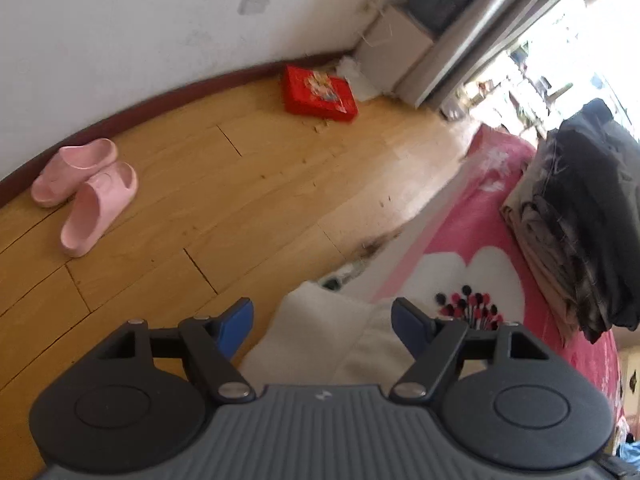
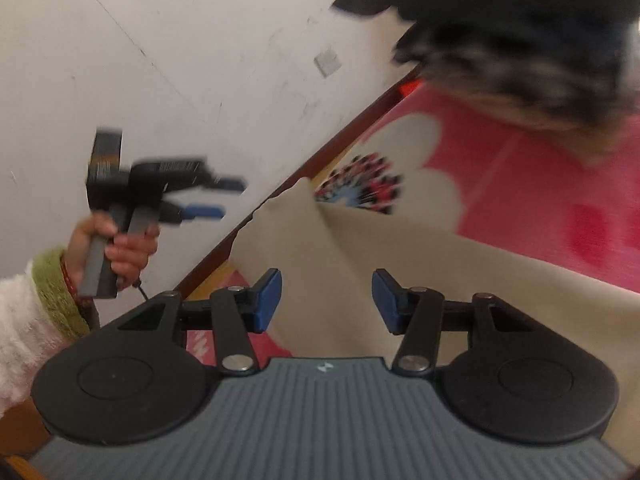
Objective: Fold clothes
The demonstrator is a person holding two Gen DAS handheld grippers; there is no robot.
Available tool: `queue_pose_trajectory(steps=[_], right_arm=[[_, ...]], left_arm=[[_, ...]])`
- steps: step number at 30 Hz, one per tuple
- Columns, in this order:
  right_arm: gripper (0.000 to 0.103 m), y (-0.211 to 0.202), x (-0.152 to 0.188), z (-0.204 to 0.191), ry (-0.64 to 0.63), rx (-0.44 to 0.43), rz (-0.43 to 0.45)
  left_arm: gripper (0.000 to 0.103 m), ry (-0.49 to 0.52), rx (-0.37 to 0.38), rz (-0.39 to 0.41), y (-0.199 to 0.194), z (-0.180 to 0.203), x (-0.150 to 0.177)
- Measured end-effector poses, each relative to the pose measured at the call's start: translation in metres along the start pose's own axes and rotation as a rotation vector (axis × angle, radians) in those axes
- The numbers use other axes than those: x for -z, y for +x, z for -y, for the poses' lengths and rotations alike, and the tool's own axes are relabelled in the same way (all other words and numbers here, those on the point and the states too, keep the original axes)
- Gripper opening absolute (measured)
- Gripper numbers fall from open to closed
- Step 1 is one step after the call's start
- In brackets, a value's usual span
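The cream garment [image 2: 360, 248] lies spread on my pink flowered blanket [image 2: 540, 200], its corner reaching the bed's edge, right under both my tongs. My left gripper [image 1: 322, 320] is spread wide above it, gripping nothing; my right gripper [image 2: 326, 300] gapes wide too, empty. A stack of folded dark clothes [image 1: 580, 220] sits further along the blanket. 2 pink slippers [image 1: 88, 196] rest on the wooden floor [image 1: 240, 200].

Ahead of the left claw [image 1: 322, 316] the wooden floor [image 1: 224, 200] lies open; pink slippers [image 1: 86, 194] stand far left, a red box [image 1: 318, 94] far ahead. To its right, a stack of folded clothes [image 1: 580, 236] blocks the pink blanket [image 1: 472, 216].
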State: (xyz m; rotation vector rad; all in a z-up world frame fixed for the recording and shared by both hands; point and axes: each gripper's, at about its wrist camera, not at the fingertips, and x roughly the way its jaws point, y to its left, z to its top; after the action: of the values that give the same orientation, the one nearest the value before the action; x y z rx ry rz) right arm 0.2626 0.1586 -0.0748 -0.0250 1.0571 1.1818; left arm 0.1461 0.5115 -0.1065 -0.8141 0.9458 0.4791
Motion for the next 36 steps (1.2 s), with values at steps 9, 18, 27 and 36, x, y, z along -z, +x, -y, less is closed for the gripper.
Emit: queue_pose_trajectory(steps=[9,18,27,36], right_arm=[[0.050,0.038,0.003,-0.013,-0.037,0.020,-0.045],[0.050,0.039,0.007,-0.020,-0.065,0.043,-0.025],[0.013,0.044,0.012,-0.041,-0.177,0.120,0.012],[0.005,0.017,0.046,-0.084,-0.478,0.163,0.124]], left_arm=[[0.077,0.147,-0.139,-0.182,0.060,0.062,-0.020],[0.076,0.007,-0.280,-0.291,0.096,0.064,-0.031],[0.011,0.063,-0.338,-0.236,0.086,0.067,-0.025],[0.000,0.054,-0.210,0.021,-0.026,0.017,0.013]])
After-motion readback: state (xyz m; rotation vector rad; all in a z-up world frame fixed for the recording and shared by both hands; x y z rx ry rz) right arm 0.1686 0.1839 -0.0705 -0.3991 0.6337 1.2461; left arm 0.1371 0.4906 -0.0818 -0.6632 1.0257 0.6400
